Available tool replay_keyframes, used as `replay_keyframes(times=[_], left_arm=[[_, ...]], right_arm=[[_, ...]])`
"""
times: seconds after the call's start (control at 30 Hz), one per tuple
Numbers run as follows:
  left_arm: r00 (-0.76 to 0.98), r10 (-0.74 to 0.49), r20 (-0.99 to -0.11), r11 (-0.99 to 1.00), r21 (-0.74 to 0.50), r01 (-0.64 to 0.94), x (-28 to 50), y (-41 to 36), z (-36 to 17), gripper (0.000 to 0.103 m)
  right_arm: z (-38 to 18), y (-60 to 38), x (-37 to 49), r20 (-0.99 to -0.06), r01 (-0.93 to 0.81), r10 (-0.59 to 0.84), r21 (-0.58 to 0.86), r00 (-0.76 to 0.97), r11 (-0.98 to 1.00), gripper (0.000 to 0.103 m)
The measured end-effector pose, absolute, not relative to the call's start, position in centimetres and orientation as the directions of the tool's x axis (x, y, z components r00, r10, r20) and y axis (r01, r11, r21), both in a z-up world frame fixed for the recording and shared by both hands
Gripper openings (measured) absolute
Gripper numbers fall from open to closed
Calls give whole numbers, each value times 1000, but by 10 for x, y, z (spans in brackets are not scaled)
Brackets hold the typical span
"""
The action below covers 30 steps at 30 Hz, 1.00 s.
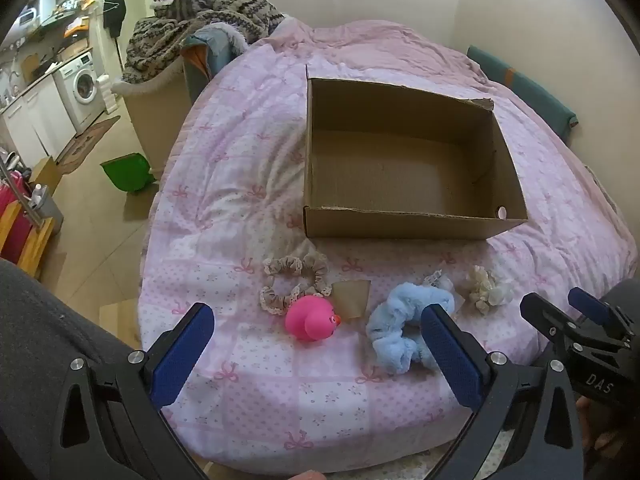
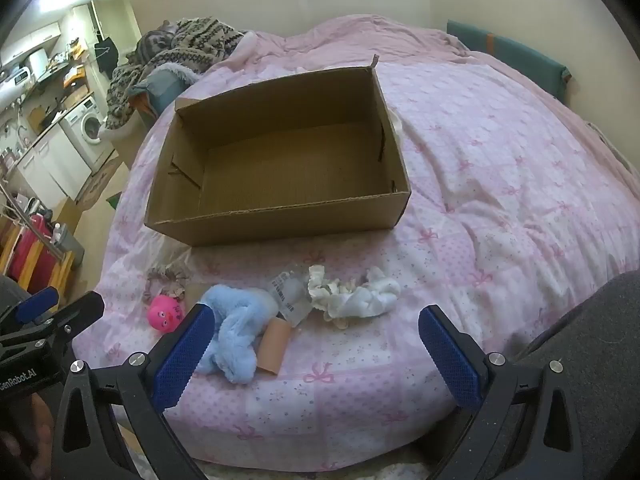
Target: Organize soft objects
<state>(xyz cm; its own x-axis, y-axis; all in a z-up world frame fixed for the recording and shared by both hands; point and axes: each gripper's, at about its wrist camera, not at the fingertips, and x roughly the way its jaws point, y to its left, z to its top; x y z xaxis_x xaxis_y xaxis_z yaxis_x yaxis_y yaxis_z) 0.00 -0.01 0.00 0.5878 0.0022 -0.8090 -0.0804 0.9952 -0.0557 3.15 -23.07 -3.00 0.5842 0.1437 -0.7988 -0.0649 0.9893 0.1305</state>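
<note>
An open cardboard box (image 1: 404, 222) (image 2: 280, 224) stands empty on the pink bed cover. In front of it lie a beige lace scrunchie (image 1: 294, 280) (image 2: 166, 280), a pink rubber duck (image 1: 312, 318) (image 2: 166, 314), a fluffy blue scrunchie (image 1: 400, 326) (image 2: 236, 332) and a white scrunchie (image 1: 486, 288) (image 2: 352, 292). A small cardboard piece (image 1: 352, 298) (image 2: 274, 346) and a clear plastic packet with a label (image 2: 290, 292) lie among them. My left gripper (image 1: 318, 356) hovers open above the near edge, the duck between its fingers' lines. My right gripper (image 2: 316, 354) is open too, near the blue scrunchie, holding nothing.
The bed (image 1: 256, 184) fills most of both views. A pile of knitted blankets (image 1: 208, 28) sits on a chair at the far left. Beyond it is a kitchen with a washing machine (image 1: 82, 86). A green bin (image 1: 126, 172) stands on the floor. A teal cushion (image 2: 508, 54) lies by the wall.
</note>
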Motion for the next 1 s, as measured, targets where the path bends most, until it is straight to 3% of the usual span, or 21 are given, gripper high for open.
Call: replay_keyframes(times=[1.0], left_arm=[[590, 6, -807, 995, -51, -81, 0, 0, 0, 103]], right_arm=[[-29, -231, 31, -791, -59, 145, 137, 594, 989, 103]])
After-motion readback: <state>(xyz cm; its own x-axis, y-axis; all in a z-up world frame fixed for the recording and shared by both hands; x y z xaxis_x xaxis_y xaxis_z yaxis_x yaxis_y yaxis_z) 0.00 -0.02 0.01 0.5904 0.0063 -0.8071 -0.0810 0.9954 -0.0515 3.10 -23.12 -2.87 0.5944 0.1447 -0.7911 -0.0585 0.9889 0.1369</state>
